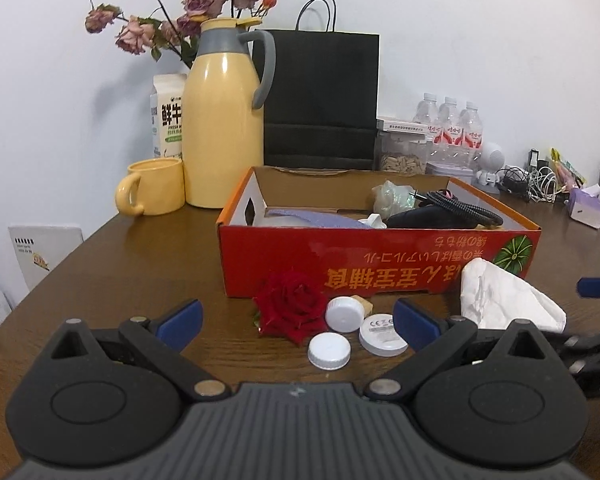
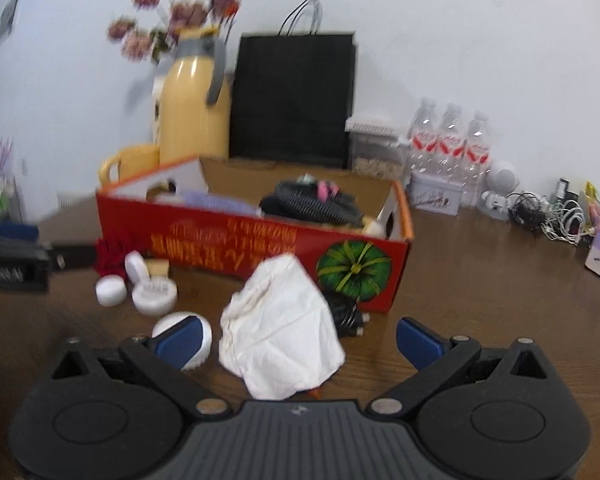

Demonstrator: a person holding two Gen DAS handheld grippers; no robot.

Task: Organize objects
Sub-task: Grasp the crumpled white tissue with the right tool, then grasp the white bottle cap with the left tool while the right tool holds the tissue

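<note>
Left wrist view: left gripper [image 1: 298,322] jaws apart, empty, over the red rose [image 1: 290,307] and white caps [image 1: 329,351] before the red box [image 1: 376,258], mid-table [image 1: 148,256].

Right wrist view: right gripper [image 2: 298,338] jaws apart, straddling the crumpled white cloth [image 2: 280,328] near the box's front wall.

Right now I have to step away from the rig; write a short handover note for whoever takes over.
Left gripper: open, empty, low over the table in front of the red rose and the white caps.
Right gripper: open, empty, facing the crumpled white cloth.
Red box: already holds a black cable, purple cloth and a few small things.
Left outside, before the box: rose, white caps and discs, cloth, a small black cable.
</note>
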